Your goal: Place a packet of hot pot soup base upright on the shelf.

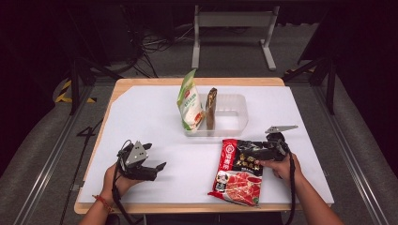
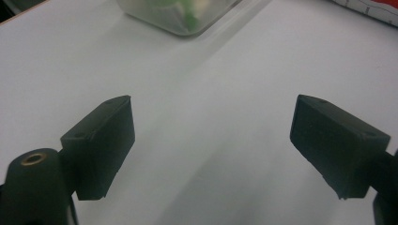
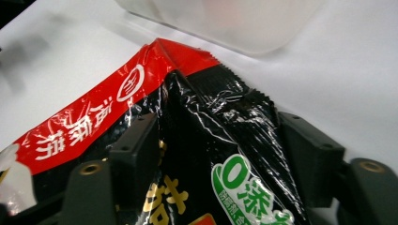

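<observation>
Red-and-black packet (image 3: pixel 206 154) lies between the right gripper (image 3: pixel 220 154) jaws.

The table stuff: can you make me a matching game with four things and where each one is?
Things:
1. red and black packet
2. green and white packet
3. clear tub
4. left gripper

Places or states:
A. stands upright at the tub's left end
B. jaws wide open over bare white table
C. lies near the front edge, between the right gripper's jaws
D. sits in the middle of the table, holding two packets

Pairs: 1-C, 2-A, 3-D, 4-B
</observation>
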`<action>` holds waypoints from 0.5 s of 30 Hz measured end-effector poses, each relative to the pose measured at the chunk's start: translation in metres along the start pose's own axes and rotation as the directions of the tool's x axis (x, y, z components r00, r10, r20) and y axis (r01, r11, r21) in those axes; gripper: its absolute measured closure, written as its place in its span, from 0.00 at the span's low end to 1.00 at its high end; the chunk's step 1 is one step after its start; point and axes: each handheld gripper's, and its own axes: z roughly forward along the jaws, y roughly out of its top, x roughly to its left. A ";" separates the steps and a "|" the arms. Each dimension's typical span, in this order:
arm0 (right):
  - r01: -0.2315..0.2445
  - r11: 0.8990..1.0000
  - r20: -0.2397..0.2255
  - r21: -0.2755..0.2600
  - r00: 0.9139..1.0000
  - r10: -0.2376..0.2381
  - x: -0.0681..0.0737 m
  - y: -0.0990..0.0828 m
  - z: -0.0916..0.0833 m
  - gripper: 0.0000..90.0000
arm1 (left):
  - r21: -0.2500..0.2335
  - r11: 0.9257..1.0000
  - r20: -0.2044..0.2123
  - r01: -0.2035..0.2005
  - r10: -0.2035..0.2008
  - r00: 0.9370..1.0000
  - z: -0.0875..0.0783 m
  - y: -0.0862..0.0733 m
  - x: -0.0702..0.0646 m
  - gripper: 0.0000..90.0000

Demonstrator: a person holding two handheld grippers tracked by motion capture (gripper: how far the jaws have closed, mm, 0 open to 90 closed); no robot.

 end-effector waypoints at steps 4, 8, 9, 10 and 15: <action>-0.057 0.998 -0.015 -0.017 0.998 0.056 -0.004 -0.003 -0.002 0.59 | 0.003 1.000 0.001 -0.008 0.008 1.000 0.001 0.001 -0.001 0.17; -0.070 0.997 -0.021 -0.037 0.997 0.070 -0.005 -0.004 -0.004 0.71 | 0.012 1.000 0.003 -0.011 0.011 1.000 0.002 0.001 -0.001 0.17; -0.070 0.996 -0.027 -0.047 0.997 0.069 -0.006 -0.004 -0.005 0.76 | 0.013 1.000 0.000 -0.013 0.013 1.000 0.002 0.001 -0.002 0.17; -0.077 0.995 -0.041 -0.059 0.996 0.074 -0.008 -0.005 -0.007 0.80 | 0.012 1.000 0.001 -0.013 0.013 1.000 0.002 0.001 -0.001 0.17; -0.066 0.994 -0.079 -0.092 0.995 0.059 -0.008 -0.005 -0.011 0.94 | 0.010 1.000 -0.004 -0.010 0.010 1.000 0.001 0.000 0.000 0.17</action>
